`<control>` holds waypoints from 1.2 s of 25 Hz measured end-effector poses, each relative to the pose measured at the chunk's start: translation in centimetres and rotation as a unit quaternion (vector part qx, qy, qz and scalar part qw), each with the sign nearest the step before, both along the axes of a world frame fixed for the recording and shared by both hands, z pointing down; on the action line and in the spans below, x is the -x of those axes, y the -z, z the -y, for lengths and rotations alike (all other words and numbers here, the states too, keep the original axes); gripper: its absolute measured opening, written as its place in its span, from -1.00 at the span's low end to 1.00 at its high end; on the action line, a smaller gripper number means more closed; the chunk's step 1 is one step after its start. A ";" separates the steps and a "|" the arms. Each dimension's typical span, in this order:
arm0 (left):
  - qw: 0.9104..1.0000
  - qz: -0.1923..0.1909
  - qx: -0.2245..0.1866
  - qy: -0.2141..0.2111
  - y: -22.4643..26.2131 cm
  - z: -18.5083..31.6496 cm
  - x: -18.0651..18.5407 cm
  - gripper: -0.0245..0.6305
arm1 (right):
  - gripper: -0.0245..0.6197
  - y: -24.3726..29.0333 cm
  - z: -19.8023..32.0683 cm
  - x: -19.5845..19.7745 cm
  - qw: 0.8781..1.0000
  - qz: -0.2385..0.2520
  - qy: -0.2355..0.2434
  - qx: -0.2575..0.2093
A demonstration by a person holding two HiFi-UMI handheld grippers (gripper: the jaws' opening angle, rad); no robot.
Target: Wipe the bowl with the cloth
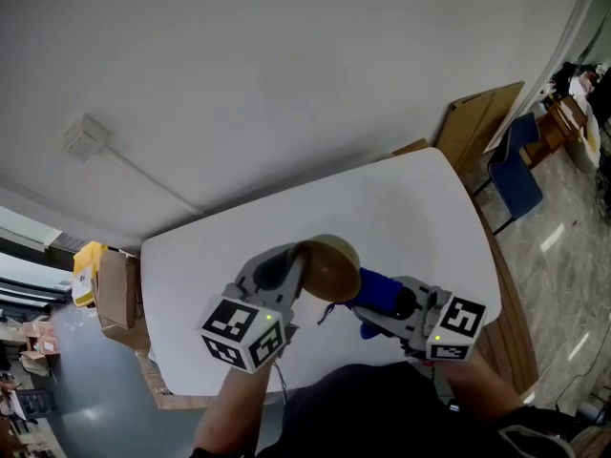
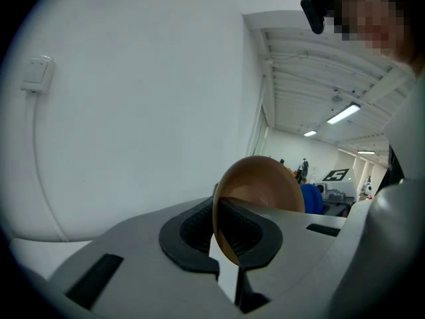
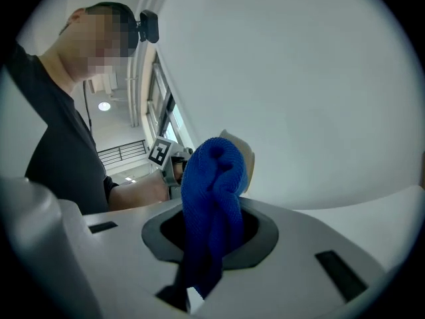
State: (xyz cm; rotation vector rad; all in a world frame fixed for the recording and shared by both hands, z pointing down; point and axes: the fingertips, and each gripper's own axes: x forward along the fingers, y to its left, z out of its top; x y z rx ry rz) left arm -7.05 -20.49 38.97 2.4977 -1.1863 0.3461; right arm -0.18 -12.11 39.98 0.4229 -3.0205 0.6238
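Note:
A brown bowl (image 1: pixel 331 267) hangs in the air above the white table (image 1: pixel 401 208), tipped on its side. My left gripper (image 1: pixel 298 260) is shut on its rim; in the left gripper view the thin rim (image 2: pixel 216 228) runs between the dark pads and the bowl (image 2: pixel 262 185) stands beyond them. My right gripper (image 1: pixel 368 303) is shut on a bunched blue cloth (image 1: pixel 380 292). The cloth's end lies right beside the bowl. In the right gripper view the cloth (image 3: pixel 211 205) rises from between the jaws with the bowl (image 3: pixel 246 155) partly hidden behind it.
A plain white wall fills the back. A cardboard box (image 1: pixel 115 289) and a yellow thing (image 1: pixel 86 270) sit off the table's left end. Brown boards (image 1: pixel 477 122) and a blue chair (image 1: pixel 516 175) stand to the right.

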 end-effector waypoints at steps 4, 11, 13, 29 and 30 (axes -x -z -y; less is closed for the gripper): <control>0.999 -0.021 -0.026 -0.012 2.9 -1.8 -0.3 -0.88 | -0.70 1.3 -2.5 1.3 1.000 0.010 0.016 -0.012; 0.992 -0.089 -0.042 -0.077 6.7 -4.6 -3.2 -0.88 | -0.70 2.5 -5.2 3.0 0.998 0.056 0.024 0.004; 0.989 -0.105 -0.043 -0.099 7.8 -5.7 -4.2 -0.88 | -0.70 3.3 -5.6 2.8 0.996 0.084 0.021 0.015; 0.989 -0.019 -0.075 -0.128 8.7 -8.1 0.3 -0.88 | -0.70 9.2 -8.9 0.8 0.987 0.136 0.043 -0.068; 0.989 -0.011 -0.075 -0.129 8.7 -8.4 0.6 -0.88 | -0.70 9.7 -9.1 0.8 0.986 0.136 0.048 -0.078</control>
